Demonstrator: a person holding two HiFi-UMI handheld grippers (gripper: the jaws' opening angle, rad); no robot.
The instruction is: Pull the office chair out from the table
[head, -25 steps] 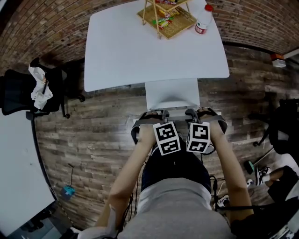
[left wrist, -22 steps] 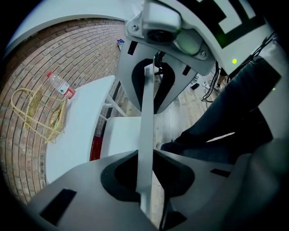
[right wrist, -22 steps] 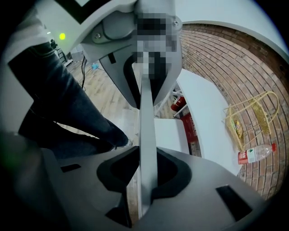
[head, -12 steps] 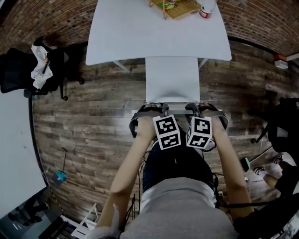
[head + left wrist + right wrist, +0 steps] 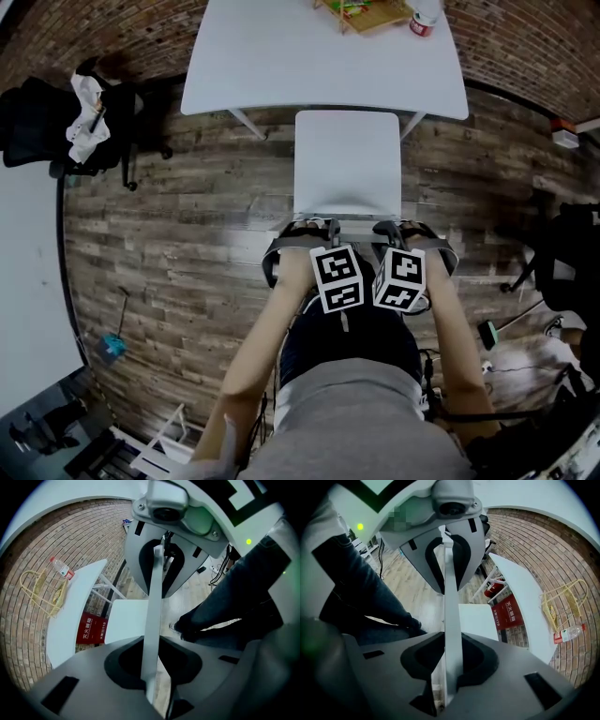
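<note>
Two hand-held grippers clamp the top edge of one office chair (image 5: pixel 347 164), side by side. The left hand-held gripper (image 5: pixel 317 229) is closed on the pale backrest (image 5: pixel 152 602), which runs as a thin slab between its dark pads. The right hand-held gripper (image 5: pixel 398 229) is closed on the same edge, just beside it. Both point steeply down, and the person's forearms reach forward from the body at the bottom of the head view.

The chair's white seat stands on the wooden floor (image 5: pixel 187 234). Its front edge is just beside the near edge of the white counter (image 5: pixel 281 66), and almost none of it is under the top.

The step in hand appears to be the pull itself, and it looks well along. The next move probably calls for a level draw toward the person. Both grips should stay firm and even so the chair does not twist. The person needs to step back, since their legs stand right behind the backrest.

Counted:
- One white chair is in the grip.
- One counter stands ahead, carrying one woven basket (image 5: pixel 366 11) and one bottle (image 5: pixel 427 17).
- Part of a second pale counter (image 5: pixel 23 281) shows at the left edge.
- Two dark chairs stand apart from the work. One is at the left (image 5: pixel 37 122) with a pale cloth (image 5: pixel 89 117) draped on it. The other is at the right (image 5: pixel 572 262), only partly in view.
</note>
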